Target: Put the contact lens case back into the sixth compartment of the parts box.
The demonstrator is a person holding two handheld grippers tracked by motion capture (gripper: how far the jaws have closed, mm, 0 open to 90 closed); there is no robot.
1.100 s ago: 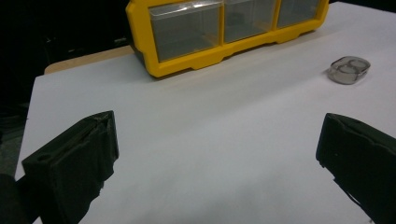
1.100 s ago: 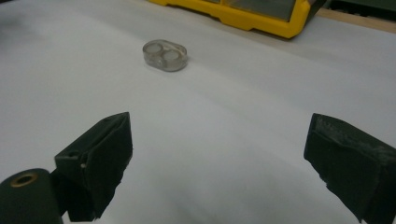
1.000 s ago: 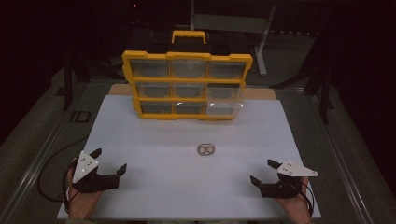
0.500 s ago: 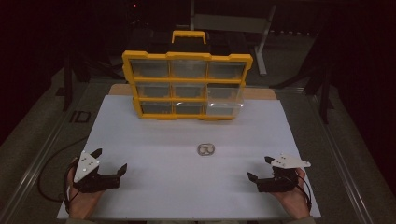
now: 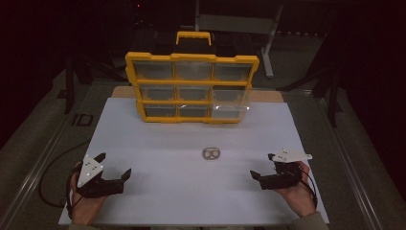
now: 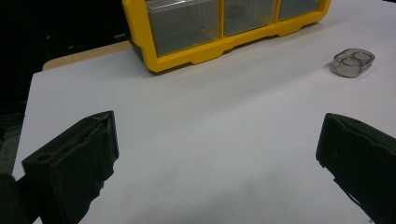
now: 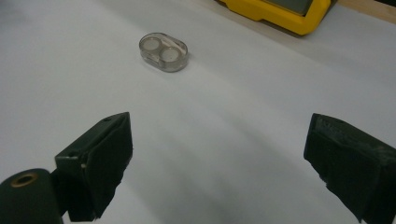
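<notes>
A yellow organiser case (image 5: 191, 88) with clear compartments and a handle on top stands at the back of the white board (image 5: 182, 201). A small clear oval case (image 5: 211, 154) with two round cells lies flat near the board's middle. My left gripper (image 5: 115, 164) rests at the front left, open, with nothing between its jaws. My right gripper (image 5: 261, 166) sits at the front right, open and empty too. The left gripper view has the oval case (image 6: 352, 62) far right and the organiser (image 6: 196, 51) ahead. In the right gripper view the oval case (image 7: 163, 51) lies ahead, left of centre.
A black cable (image 5: 48, 177) loops off the board's left edge from the left gripper. A wooden sheet (image 5: 268, 96) pokes out under the board behind the organiser. Grey table rails (image 5: 354, 182) run along both sides, and a metal stand (image 5: 268, 43) rises behind.
My right gripper has edged a little to the left and turned slightly toward the board's middle. The left gripper and the oval case have stayed where they were.
</notes>
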